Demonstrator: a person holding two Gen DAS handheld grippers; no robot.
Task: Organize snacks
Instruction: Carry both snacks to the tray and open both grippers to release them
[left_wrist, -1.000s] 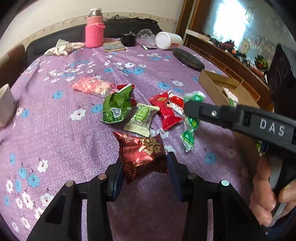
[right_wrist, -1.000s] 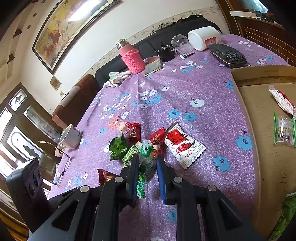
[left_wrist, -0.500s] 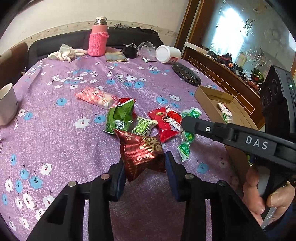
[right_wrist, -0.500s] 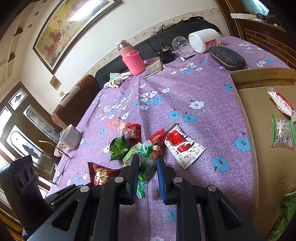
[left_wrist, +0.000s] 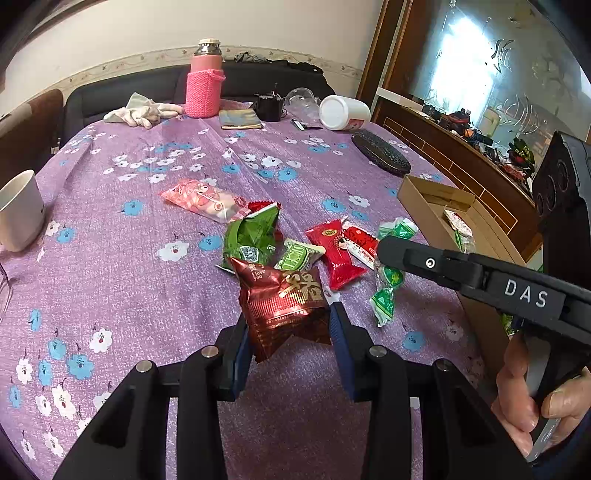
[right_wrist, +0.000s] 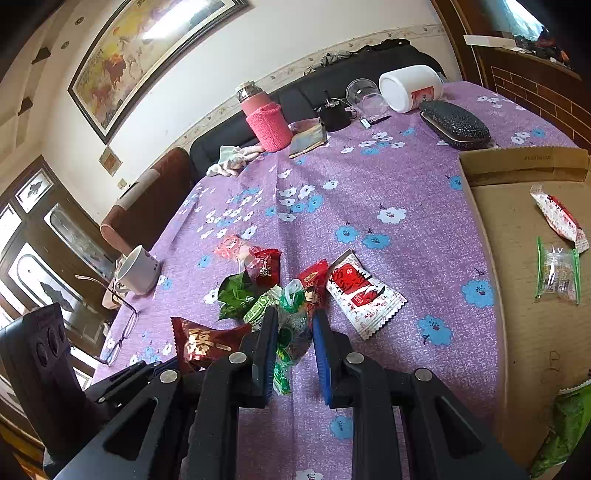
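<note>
My left gripper (left_wrist: 290, 325) is shut on a dark red foil snack bag (left_wrist: 282, 299) and holds it above the purple flowered tablecloth; the bag also shows in the right wrist view (right_wrist: 207, 341). My right gripper (right_wrist: 295, 332) is shut on a green-and-clear twisted candy (right_wrist: 291, 330), seen in the left wrist view (left_wrist: 386, 291) hanging from it. On the cloth lie a pink packet (left_wrist: 205, 199), a green bag (left_wrist: 251, 236), a pale green packet (left_wrist: 299, 254), a red packet (left_wrist: 334, 254) and a white-red packet (right_wrist: 360, 291).
A shallow cardboard box (right_wrist: 517, 266) with a few snacks stands at the right. A white mug (left_wrist: 18, 210) and glasses (right_wrist: 122, 325) are at the left. A pink bottle (left_wrist: 205, 81), white jar (left_wrist: 343, 112), black case (left_wrist: 380, 158) and gloves (left_wrist: 142, 110) are at the back.
My left gripper has lifted the dark red bag higher and moved it toward the snack pile. The right gripper has stayed almost still with the candy.
</note>
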